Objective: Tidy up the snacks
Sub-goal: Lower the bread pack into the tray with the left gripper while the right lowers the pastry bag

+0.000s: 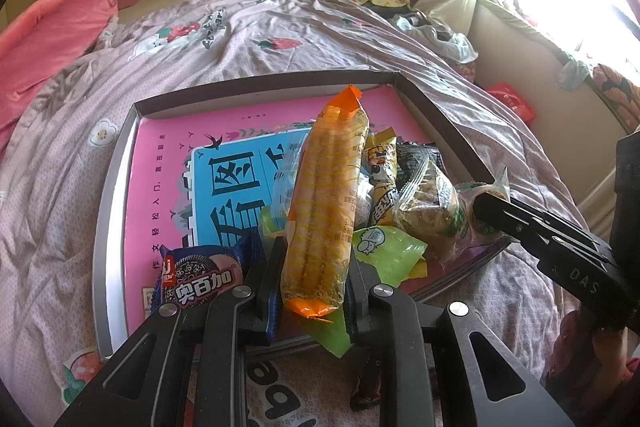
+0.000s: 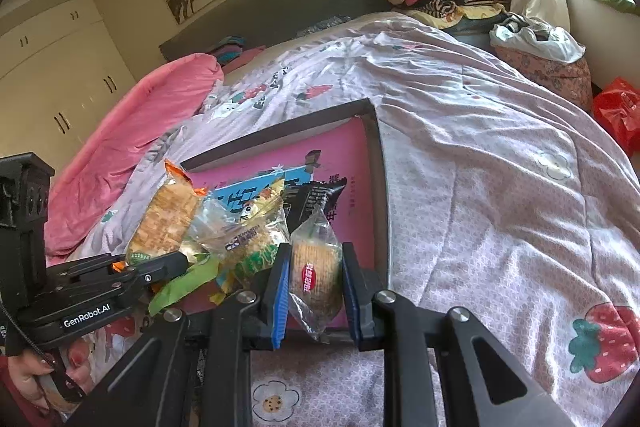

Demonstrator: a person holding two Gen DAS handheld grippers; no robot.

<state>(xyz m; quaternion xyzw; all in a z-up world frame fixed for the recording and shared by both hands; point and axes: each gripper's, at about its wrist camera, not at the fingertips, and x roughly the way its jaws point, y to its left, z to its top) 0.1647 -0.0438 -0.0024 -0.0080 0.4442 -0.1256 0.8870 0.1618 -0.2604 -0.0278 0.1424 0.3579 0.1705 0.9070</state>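
Bed [image 1: 280, 27] with a shallow box lid [image 1: 120, 155] on the quilt, snack pile in its near corner. Mid-sort, looks like: left claw [image 1: 316, 267] pinching the orange-ended biscuit stick pack [image 1: 324, 195], right claw [image 2: 314, 279] clamped on a round cracker packet [image 2: 316, 267]. Next up, probably laying both down tidily in the open part of the lid.
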